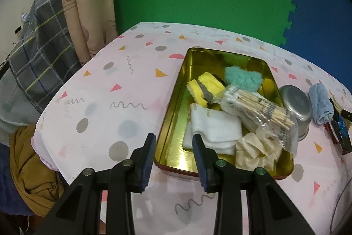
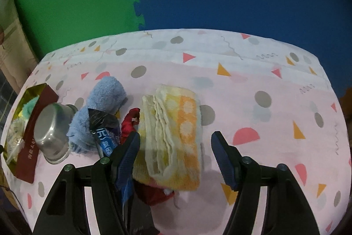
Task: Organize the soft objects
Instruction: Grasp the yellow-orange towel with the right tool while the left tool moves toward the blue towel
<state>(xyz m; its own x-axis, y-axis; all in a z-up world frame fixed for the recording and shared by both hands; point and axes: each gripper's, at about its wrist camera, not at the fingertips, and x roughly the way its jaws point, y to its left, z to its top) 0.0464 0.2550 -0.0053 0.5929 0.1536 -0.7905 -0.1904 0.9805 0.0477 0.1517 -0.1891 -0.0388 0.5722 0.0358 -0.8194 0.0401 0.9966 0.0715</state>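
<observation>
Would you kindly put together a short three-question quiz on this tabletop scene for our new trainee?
1. True or false: the right gripper is shut on the yellow towel.
2. What lies in the gold tin beside the white cloth? A) teal fluffy item B) metal cup C) blue towel
3. Fill in: the left gripper is ____.

Key: 1 false; 2 A; 3 open.

In the tray [image 1: 173, 116] we see a folded cloth [image 1: 214, 129] near the front and a stick packet [image 1: 261, 111] behind it. To the right of the tray stands a pot [image 1: 297, 107], then a rolled towel [image 1: 320, 104], all on the surface [image 1: 110, 102].
</observation>
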